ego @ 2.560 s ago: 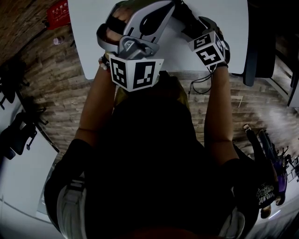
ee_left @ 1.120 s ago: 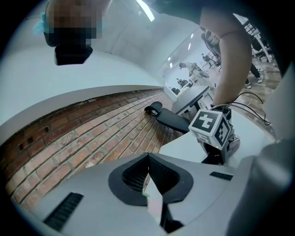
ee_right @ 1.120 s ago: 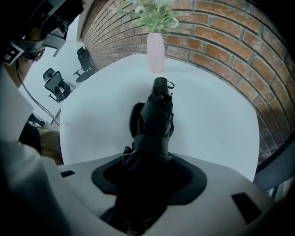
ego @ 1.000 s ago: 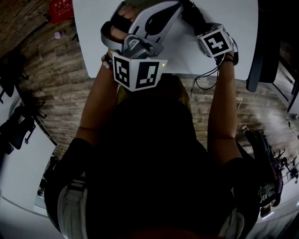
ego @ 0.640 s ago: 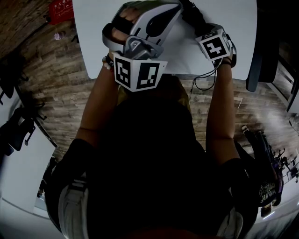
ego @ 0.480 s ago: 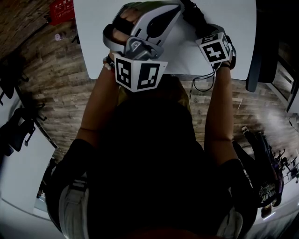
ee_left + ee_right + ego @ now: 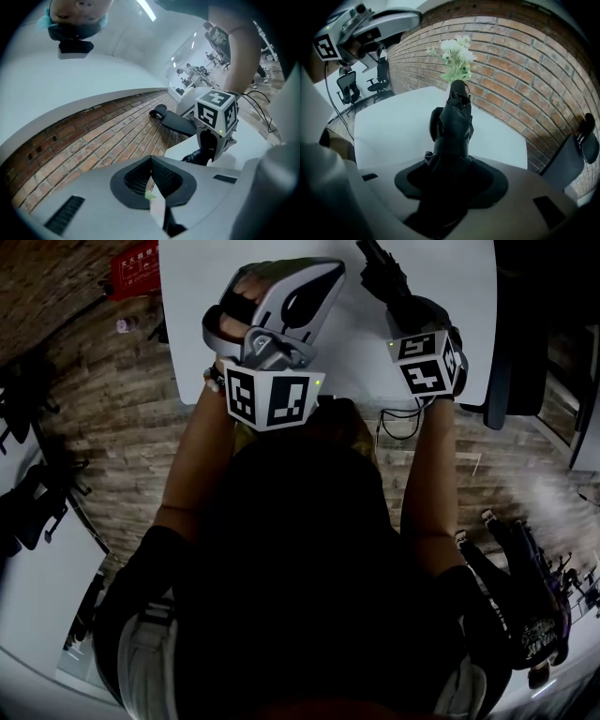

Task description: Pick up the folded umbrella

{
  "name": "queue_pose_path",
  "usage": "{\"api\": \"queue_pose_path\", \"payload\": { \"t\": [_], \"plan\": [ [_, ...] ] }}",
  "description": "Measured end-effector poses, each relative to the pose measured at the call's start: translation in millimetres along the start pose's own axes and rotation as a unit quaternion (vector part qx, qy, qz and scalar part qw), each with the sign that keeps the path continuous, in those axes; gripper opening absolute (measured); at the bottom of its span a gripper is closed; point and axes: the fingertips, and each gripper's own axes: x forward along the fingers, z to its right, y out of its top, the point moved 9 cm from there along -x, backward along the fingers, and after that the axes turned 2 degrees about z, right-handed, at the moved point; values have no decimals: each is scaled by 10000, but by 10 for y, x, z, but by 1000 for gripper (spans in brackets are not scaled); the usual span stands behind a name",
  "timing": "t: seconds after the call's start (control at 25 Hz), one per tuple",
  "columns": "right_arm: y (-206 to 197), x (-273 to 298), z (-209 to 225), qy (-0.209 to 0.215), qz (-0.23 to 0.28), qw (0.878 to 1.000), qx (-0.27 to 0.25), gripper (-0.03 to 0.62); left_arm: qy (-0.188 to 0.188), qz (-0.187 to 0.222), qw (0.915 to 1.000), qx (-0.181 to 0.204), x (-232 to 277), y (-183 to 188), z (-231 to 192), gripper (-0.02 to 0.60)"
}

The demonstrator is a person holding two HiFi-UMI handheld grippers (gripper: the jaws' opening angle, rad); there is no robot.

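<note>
The folded umbrella (image 7: 452,126) is black and slim, and it sticks forward and upward out of my right gripper (image 7: 450,183). The jaws have just closed further and now clamp its lower part. In the head view the umbrella (image 7: 380,273) hangs over the white table (image 7: 187,324), pointing away from my right gripper (image 7: 405,313). My left gripper (image 7: 323,273) is held higher at the left, shut and with nothing in it. In the left gripper view its jaws (image 7: 152,187) meet, and the right gripper's marker cube (image 7: 215,112) shows beyond them with the umbrella (image 7: 199,157) under it.
A white vase of pale flowers (image 7: 454,56) stands at the table's far side by the brick wall. A dark chair (image 7: 511,343) is at the table's right end. A black cable (image 7: 398,418) dangles below the right wrist. More chairs (image 7: 349,89) stand on the wooden floor.
My right gripper has risen and tipped, lifting the umbrella off the table. The left gripper has moved up a little.
</note>
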Motion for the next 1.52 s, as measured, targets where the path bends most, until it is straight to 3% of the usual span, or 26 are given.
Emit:
{"api": "queue_pose_path", "payload": {
  "t": [0.52, 1.24, 1.52],
  "plan": [
    [415, -947, 38, -455, 1407, 9889, -140, 219, 530, -9, 9985, 166, -316, 436, -147, 12],
    [832, -1872, -135, -973, 2922, 9456, -1046, 221, 1273, -166, 9910, 367, -688, 761, -323, 12],
    [968, -2038, -196, -1011, 3436, 9282, -1011, 221, 1481, -100, 9880, 436, -799, 811, -450, 12]
  ]
}}
